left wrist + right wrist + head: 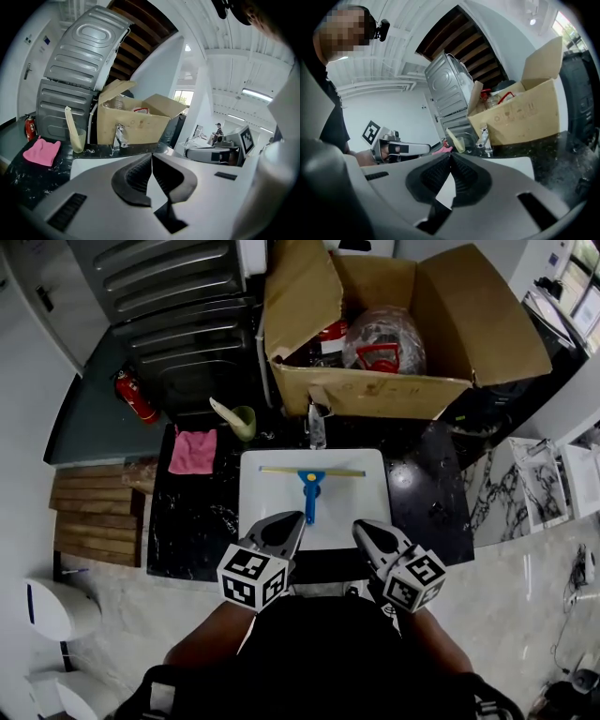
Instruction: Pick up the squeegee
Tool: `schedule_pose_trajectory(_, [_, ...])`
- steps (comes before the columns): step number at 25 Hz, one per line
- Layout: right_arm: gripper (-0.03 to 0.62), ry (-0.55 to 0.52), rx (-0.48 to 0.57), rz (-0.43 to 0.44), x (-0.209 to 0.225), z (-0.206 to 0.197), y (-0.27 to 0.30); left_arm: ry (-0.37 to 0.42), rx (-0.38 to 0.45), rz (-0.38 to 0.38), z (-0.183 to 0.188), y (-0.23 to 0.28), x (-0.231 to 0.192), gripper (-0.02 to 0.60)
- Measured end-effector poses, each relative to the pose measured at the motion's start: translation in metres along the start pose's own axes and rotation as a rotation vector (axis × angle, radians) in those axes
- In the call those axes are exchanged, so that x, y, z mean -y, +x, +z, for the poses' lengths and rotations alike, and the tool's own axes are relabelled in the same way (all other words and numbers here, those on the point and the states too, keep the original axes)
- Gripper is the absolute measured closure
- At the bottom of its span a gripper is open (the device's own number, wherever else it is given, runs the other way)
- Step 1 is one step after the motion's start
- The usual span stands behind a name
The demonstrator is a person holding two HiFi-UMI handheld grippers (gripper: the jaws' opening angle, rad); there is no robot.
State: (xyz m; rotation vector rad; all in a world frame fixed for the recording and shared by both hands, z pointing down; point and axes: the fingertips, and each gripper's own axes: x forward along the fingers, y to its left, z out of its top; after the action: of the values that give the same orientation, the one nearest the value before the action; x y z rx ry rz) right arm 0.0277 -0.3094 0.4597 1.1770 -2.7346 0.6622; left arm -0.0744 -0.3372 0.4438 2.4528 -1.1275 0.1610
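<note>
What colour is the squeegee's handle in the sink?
Blue, with a yellow blade bar across the top. The head view shows the squeegee best.

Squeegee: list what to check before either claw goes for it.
1. Squeegee lies flat in the white sink, blue handle toward the person: ok.
2. Nothing lies on the squeegee: ok.
3. Left claw open for the grab: not ok, shut and empty.
4. Right claw open for the grab: not ok, shut and empty.
5. Faucet stands behind the blade, apart from it: ok.
</note>
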Motion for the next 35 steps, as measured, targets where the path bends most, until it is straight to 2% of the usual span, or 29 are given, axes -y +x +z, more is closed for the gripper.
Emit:
schedule_pose_trajectory(6, [0.585, -0.004, -0.012, 0.022, 0.021, 0.001, -0.006, 0.012, -0.053, 0.088, -0.013, 0.023, -0.008, 0.565])
schedule_pose_trajectory(11, [0.585, 0.018, -0.017, 0.028, 0.035, -0.003, -0.017, 0.026, -0.146, 0.173, -0.037, 0.051, -0.031, 0.565])
schedule_pose_trajectory(15, [0.585, 0.045, -0.008, 0.015, 0.05, -0.006, -0.028, 0.007, -0.196, 0.227, -0.052, 0.076, -0.048, 0.563])
schedule_pose_trajectory(18, [0.585, 0.052, 0.005, -0.003, 0.061, -0.002, -0.038, 0.011, -0.235, 0.246, -0.065, 0.096, -0.057, 0.562])
schedule_pose_trajectory(23, [0.585, 0.067, 0.027, -0.034, 0.071, -0.002, -0.055, 0.048, -0.351, 0.273, -0.1, 0.121, -0.076, 0.557])
schedule_pose_trajectory(24, [0.585, 0.069, 0.032, -0.043, 0.074, -0.002, -0.058, 0.059, -0.372, 0.277, -0.106, 0.126, -0.08, 0.533])
schedule_pose_trajectory(25, [0.585, 0.073, 0.039, -0.053, 0.076, -0.002, -0.062, 0.07, -0.39, 0.279, -0.111, 0.131, -0.084, 0.468])
schedule_pose_trajectory(29, [0.585, 0.131, 0.102, -0.079, 0.081, 0.002, -0.078, 0.106, -0.457, 0.284, -0.133, 0.151, -0.097, 0.449])
schedule_pose_trajectory(35, [0.585, 0.125, 0.088, -0.162, 0.09, -0.007, -0.102, 0.053, -0.507, 0.304, -0.164, 0.176, -0.117, 0.449])
